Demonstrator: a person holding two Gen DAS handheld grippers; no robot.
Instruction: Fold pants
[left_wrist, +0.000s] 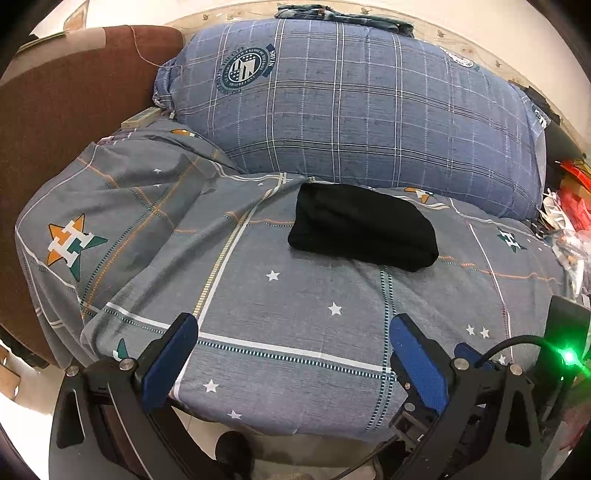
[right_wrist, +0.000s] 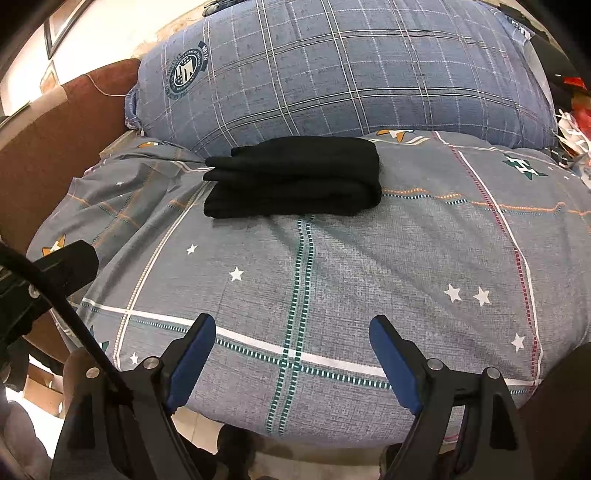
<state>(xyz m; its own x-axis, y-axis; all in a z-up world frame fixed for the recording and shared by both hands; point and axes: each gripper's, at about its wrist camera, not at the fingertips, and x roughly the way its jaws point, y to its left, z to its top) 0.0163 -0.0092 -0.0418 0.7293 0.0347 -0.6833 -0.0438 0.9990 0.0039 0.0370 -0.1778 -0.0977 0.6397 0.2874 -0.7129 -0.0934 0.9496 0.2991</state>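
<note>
The black pants (left_wrist: 364, 227) lie folded in a compact bundle on the grey star-print bedsheet (left_wrist: 295, 325), just in front of the big blue plaid pillow. They also show in the right wrist view (right_wrist: 295, 177), with stacked layers visible at the left end. My left gripper (left_wrist: 293, 325) is open and empty, well short of the pants, near the bed's front edge. My right gripper (right_wrist: 293, 326) is open and empty too, also at the front edge. Part of the left gripper (right_wrist: 62, 266) shows at the left of the right wrist view.
A large blue plaid pillow (left_wrist: 351, 110) fills the back of the bed. A brown headboard or sofa arm (left_wrist: 66, 122) stands at the left. Cluttered items and bags (left_wrist: 569, 221) lie at the right edge. The floor (left_wrist: 295, 454) shows below the bed's front.
</note>
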